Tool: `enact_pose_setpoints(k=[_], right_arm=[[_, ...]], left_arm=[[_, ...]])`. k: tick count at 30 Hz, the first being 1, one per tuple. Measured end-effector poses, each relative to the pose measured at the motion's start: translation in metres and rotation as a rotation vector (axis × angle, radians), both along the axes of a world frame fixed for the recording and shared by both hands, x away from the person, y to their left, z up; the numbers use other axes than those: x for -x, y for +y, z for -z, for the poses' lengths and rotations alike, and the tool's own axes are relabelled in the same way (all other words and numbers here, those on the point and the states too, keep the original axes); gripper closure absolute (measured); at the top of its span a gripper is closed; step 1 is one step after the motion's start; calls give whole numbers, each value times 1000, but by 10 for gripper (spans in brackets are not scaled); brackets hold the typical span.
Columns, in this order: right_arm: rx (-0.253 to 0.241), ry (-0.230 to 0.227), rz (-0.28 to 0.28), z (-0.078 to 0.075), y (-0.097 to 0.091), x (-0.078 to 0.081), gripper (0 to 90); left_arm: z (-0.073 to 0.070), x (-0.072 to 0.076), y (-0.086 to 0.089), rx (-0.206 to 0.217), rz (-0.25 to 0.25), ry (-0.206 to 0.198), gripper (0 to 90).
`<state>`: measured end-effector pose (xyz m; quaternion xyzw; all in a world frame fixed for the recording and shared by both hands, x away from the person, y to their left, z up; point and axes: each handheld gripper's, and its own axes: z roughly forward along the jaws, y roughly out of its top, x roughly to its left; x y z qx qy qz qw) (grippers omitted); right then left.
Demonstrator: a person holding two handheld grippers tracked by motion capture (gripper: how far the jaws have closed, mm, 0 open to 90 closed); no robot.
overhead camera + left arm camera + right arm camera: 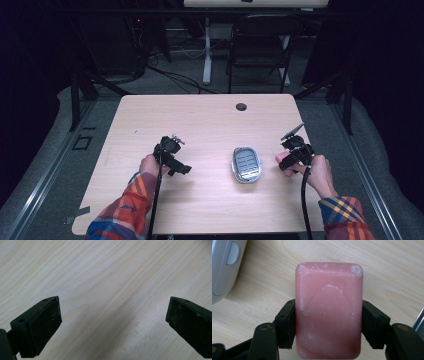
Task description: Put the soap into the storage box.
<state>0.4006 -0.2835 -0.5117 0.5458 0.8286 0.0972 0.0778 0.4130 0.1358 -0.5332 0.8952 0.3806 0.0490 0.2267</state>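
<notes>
High view, table: I see a pale wooden table (200,120) with a grey soap dish (246,164) lying right of its middle, between my two tools.
High view, left gripper: my left gripper (176,161) sits over bare wood, well apart from the dish, held by the left hand (150,165).
High view, right gripper: my right gripper (290,159) hangs just beside the dish's right edge, in the right hand (315,172); something pink shows at its tip.
Left gripper view, jaws: I see both black pads spread wide with nothing between them, only the wood grain of the table (107,277) below. The tool is released.
Right gripper view, soap: a pink bar of soap (329,310) stands between the jaws, its long sides pressed by both pads, its stamped face towards the camera. I am grasping the soap firmly.
Right gripper view, dish: a grey corner of the soap dish (223,267) lies at upper left, apart from the bar, with table wood between them.
</notes>
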Motion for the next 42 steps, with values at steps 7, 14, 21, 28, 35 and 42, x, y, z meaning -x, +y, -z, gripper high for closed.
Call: enact_pose_setpoints(k=[7, 14, 21, 28, 35, 42], right_arm=[[22, 18, -21, -9, 1, 1, 373], [10, 4, -16, -17, 3, 4, 373], [14, -8, -36, -23, 6, 6, 373], [-3, -20, -35, -28, 9, 8, 373], [-2, 7, -55, -33, 7, 8, 373], [-5, -13, -41, -35, 8, 8, 374]], left_arm=[[0, 0, 0, 0, 1, 0, 1], [0, 0, 0, -1, 2, 1, 1], [0, 0, 0, 0, 0, 1, 1], [0, 0, 0, 0, 1, 2, 1], [0, 0, -1, 3, 0, 2, 1], [0, -1, -2, 2, 3, 0, 1]])
